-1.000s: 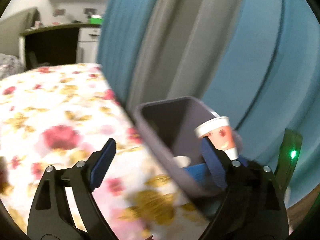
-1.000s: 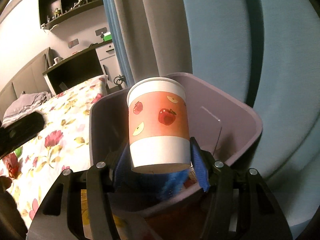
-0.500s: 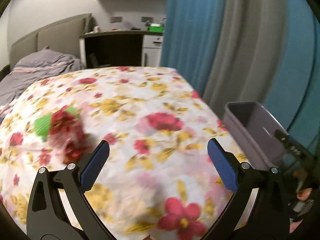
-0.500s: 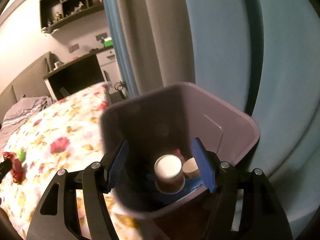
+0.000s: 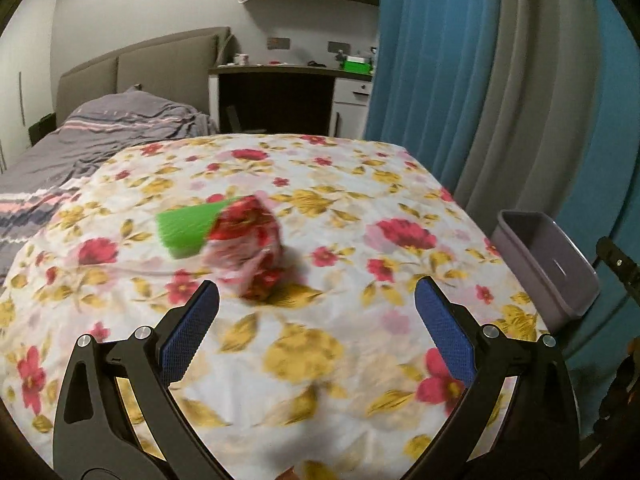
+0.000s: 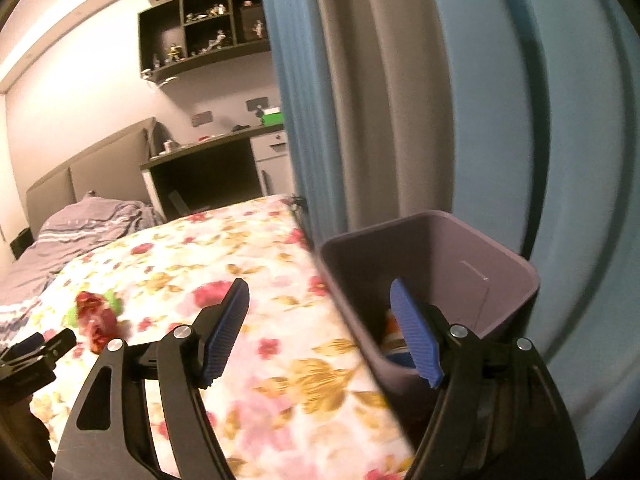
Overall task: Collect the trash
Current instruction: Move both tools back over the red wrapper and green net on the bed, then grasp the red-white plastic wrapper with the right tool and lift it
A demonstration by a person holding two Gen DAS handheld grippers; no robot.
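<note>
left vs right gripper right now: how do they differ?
The left gripper faces the floral bedspread, with the crumpled red wrapper lying ahead of its fingers; the right gripper straddles the rim of the purple bin.
The left gripper's jaws stand wide; the right gripper's are narrower and opening.
Shared: both have black frames with blue pads, and neither has anything between its pads.

A lived-in home bedroom: a bed (image 5: 304,320) under a floral sheet fills the view ahead of the jaws. Beyond it stand a padded headboard (image 5: 140,64), a desk (image 5: 280,70), figurine shelves (image 6: 204,46) and blue curtains (image 5: 404,60).
</note>
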